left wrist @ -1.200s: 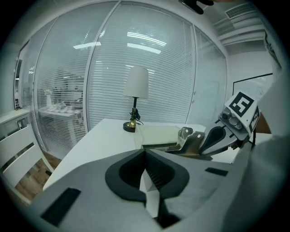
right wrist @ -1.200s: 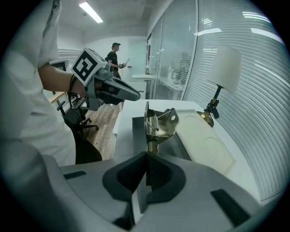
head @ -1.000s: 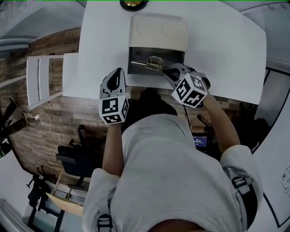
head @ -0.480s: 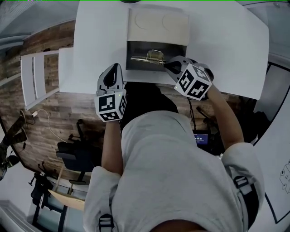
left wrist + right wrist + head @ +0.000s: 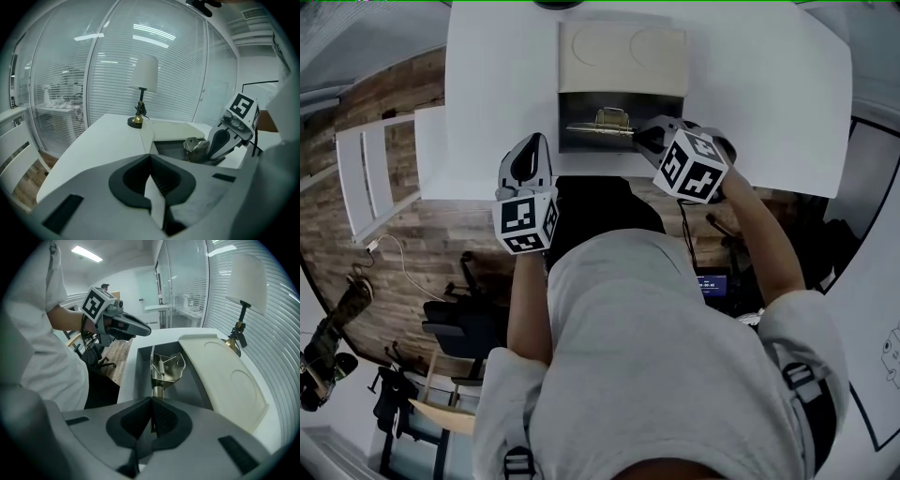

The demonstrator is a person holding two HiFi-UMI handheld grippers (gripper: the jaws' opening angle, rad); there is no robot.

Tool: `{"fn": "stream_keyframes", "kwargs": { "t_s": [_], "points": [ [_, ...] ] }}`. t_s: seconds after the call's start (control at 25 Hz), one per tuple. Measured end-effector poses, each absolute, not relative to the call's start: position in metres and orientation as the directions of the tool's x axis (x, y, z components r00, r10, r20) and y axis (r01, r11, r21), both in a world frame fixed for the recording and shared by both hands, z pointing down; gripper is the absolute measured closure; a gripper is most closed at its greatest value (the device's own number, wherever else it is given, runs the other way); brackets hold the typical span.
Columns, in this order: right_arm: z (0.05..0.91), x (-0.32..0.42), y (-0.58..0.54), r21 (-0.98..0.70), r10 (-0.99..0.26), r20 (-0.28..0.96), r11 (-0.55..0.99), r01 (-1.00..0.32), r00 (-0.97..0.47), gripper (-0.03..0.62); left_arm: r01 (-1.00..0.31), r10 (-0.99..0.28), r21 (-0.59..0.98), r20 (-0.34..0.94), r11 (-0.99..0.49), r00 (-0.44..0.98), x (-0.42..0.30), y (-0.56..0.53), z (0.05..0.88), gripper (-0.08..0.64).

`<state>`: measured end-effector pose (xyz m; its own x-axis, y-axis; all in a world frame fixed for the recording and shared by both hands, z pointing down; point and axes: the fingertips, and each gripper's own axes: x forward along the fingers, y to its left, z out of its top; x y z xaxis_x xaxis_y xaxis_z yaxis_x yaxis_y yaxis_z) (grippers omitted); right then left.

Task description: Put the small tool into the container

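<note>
Metal tool (image 5: pixel 165 367) pinched by its handle between right gripper (image 5: pixel 153 401) fingers, over open container (image 5: pixel 142 373); left gripper (image 5: pixel 151 157) fingers closed, empty.

lamp base (image 5: pixel 555 4) cut by the head view's top edge; small tool (image 5: pixel 165 367), handle end buried between the right gripper (image 5: pixel 153 401) jaws; container (image 5: pixel 581 142), near right corner behind that gripper

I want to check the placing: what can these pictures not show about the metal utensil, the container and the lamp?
- Head view: the lamp is cut off by the top edge.
- Right gripper view: the right tool, shut on the metal utensil, hides the handle's end; whether the utensil touches the container floor cannot be told.
- Left gripper view: the right tool hides part of the container.
</note>
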<state>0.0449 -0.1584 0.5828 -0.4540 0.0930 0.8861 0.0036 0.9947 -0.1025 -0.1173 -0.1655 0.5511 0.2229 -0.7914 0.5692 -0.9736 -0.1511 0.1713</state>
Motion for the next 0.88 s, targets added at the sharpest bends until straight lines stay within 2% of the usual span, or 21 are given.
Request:
{"fn": "stream_keyframes", "kwargs": {
  "t_s": [0.6, 0.88],
  "points": [
    [0.588, 0.046, -0.159, -0.162, 0.144, 0.903, 0.987, -0.009, -0.405, 0.568, -0.961, -0.771, 0.178, 0.574, -0.212, 0.276, -0.103, -0.175, 0.546, 0.538],
    [0.593, 0.048, -0.158, -0.150, 0.131, 0.913, 0.988, -0.020, -0.386, 0.566, -0.958, -0.768, 0.178, 0.574, -0.223, 0.285, -0.101, -0.172, 0.547, 0.538]
  ]
}}
